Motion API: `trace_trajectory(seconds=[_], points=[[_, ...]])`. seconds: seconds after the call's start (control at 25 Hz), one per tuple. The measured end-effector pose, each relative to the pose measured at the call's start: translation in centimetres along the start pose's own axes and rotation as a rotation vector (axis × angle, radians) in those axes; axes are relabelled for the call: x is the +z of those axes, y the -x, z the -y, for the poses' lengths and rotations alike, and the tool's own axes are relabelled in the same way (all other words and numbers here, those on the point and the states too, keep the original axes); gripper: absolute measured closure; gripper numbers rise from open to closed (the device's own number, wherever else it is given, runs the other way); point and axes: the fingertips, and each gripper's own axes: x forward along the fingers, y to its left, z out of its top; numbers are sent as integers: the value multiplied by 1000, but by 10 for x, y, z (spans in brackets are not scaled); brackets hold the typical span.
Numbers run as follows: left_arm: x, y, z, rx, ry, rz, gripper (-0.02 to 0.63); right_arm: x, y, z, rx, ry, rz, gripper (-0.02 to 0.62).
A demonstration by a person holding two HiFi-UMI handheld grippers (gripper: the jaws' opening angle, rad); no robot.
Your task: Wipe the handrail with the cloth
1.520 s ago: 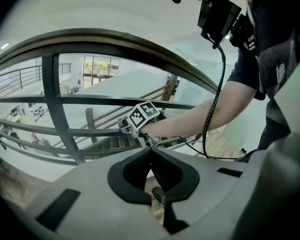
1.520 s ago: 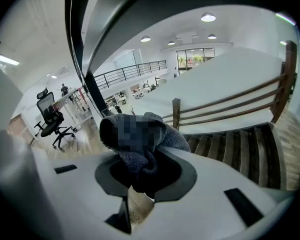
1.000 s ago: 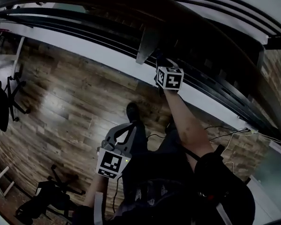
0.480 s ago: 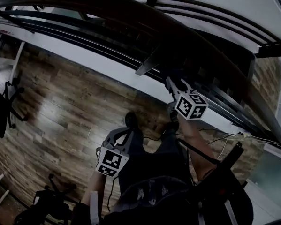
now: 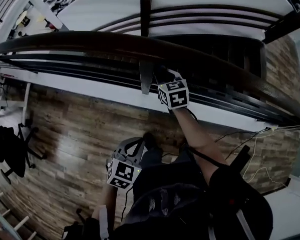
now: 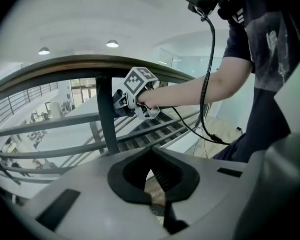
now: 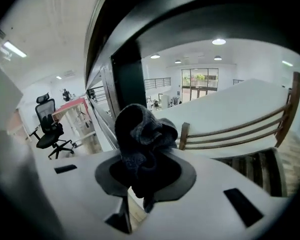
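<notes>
- Right gripper (image 7: 145, 176): fingers clamped on a bunched dark cloth (image 7: 142, 134). The wad bulges out ahead of the tips, judged deliberate so that fabric rather than plastic meets the rail.
- Directly above and ahead of those fingers runs the dark handrail (image 7: 200, 14). A black upright post (image 7: 124, 74) stands just left of the cloth.
- Contact between cloth and rail cannot be confirmed (the wad sits very near the underside). The head view places this gripper tucked under the rail beside the post, judged a wipe of the lower face.
- Left gripper (image 6: 152, 171): fingers together, nothing between them.
- It is held low by the person's waist, well apart from the rail and aimed up toward it. Judged idle and parked clear of the wiping path.
- Beyond the left fingers, the person's forearm (image 6: 190, 91) and a trailing black cable (image 6: 210, 74) lead to the working gripper.
</notes>
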Motion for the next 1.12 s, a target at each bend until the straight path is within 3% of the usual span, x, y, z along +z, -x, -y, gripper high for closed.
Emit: trace_trajectory(seconds=[0.16, 0.24, 0.48, 0.72, 0.84, 1.12], points=[[7, -6, 17, -27, -2, -10, 598, -21, 14, 11, 35, 78, -76, 531], [18, -17, 28, -42, -21, -12, 598, -31, 28, 29, 38, 51, -88, 531], [77, -61, 70, -95, -194, -25, 598, -59, 88, 118, -59, -55, -49, 531], [130, -130, 159, -142, -324, -68, 598, -118, 180, 242, -154, -128, -8, 531], [175, -174, 214, -168, -401, -43, 598, -149, 235, 320, -209, -154, 2, 531], [244, -260, 322, -277, -387, 38, 598, -219, 347, 458, -310, -253, 3, 531]])
